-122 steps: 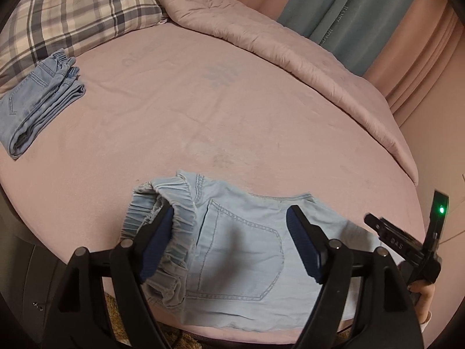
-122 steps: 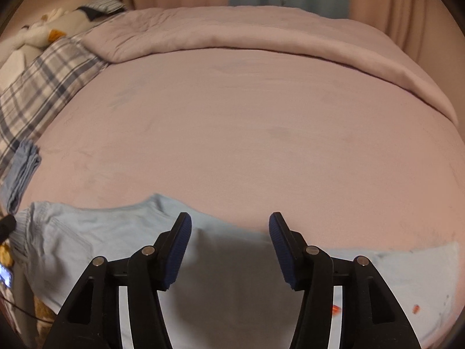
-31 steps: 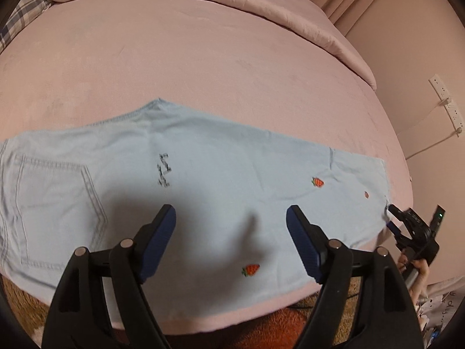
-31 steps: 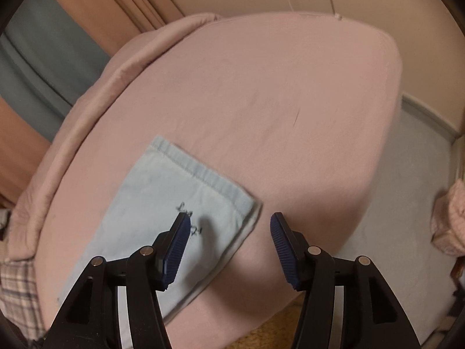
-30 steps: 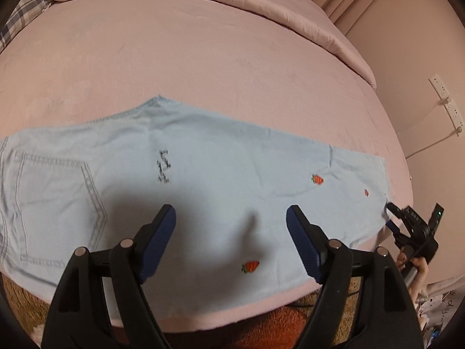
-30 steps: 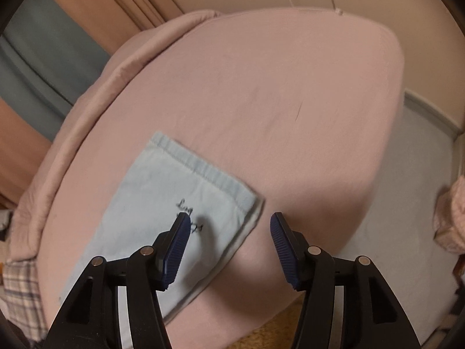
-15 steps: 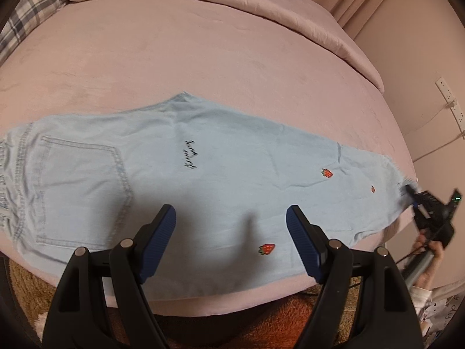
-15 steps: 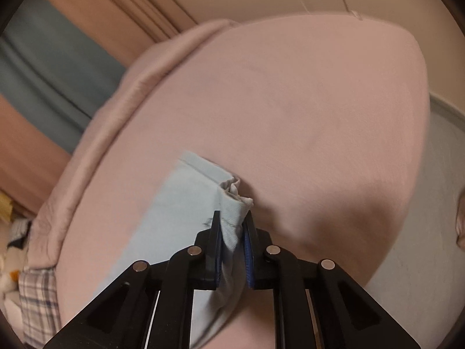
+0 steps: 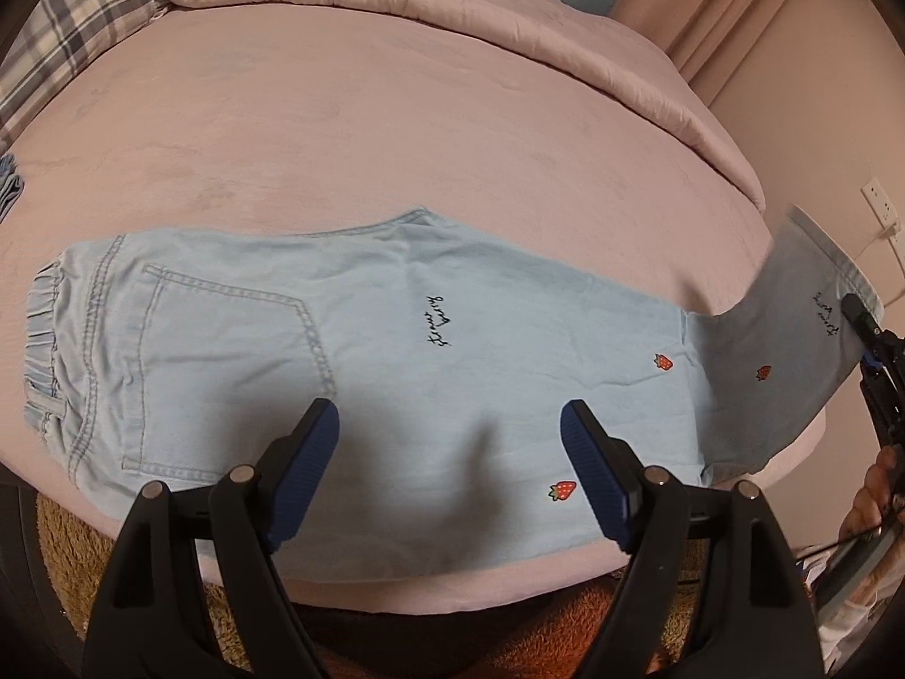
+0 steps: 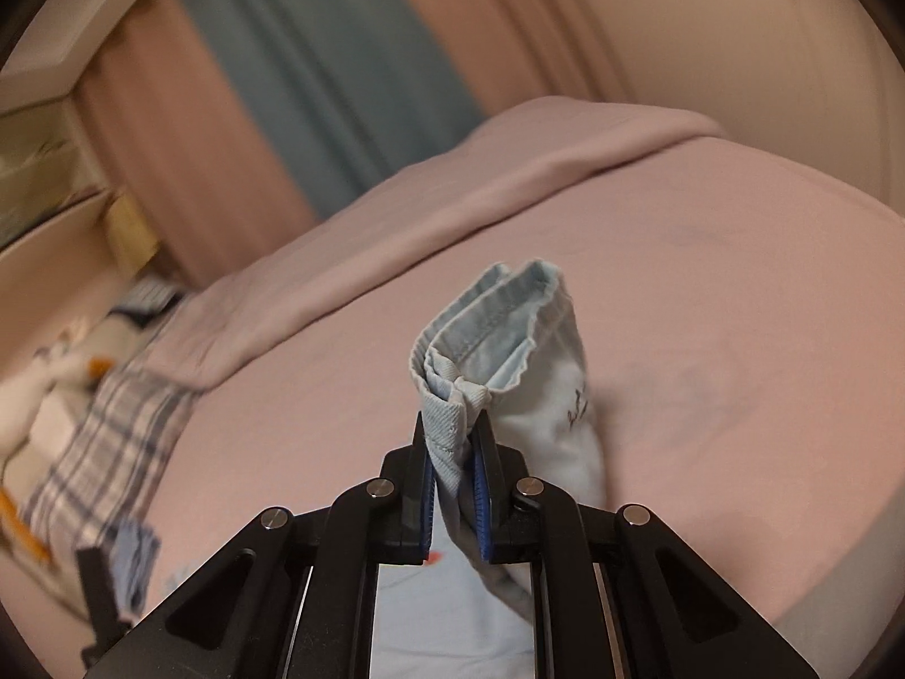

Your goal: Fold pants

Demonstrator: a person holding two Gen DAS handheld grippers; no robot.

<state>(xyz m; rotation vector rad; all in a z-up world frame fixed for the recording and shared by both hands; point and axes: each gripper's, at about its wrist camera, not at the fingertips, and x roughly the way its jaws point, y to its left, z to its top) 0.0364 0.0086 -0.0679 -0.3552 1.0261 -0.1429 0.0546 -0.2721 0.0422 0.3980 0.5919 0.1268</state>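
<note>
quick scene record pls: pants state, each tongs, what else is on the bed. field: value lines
pants: light blue pants flat on the pink bed, waistband to the left, leg end lifted at the right
hem: pinched hem raised off the bed
right tongs: right tongs shut on the hem
left tongs: left tongs open, above the pants' middle, holding nothing
decoration: strawberry patches, dark script
also on bed: plaid pillow, rolled pink blanket, other folded jeans

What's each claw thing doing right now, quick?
Left gripper: open, holding nothing, above the pants.
Right gripper: shut on the pants' leg hem, lifted.
</note>
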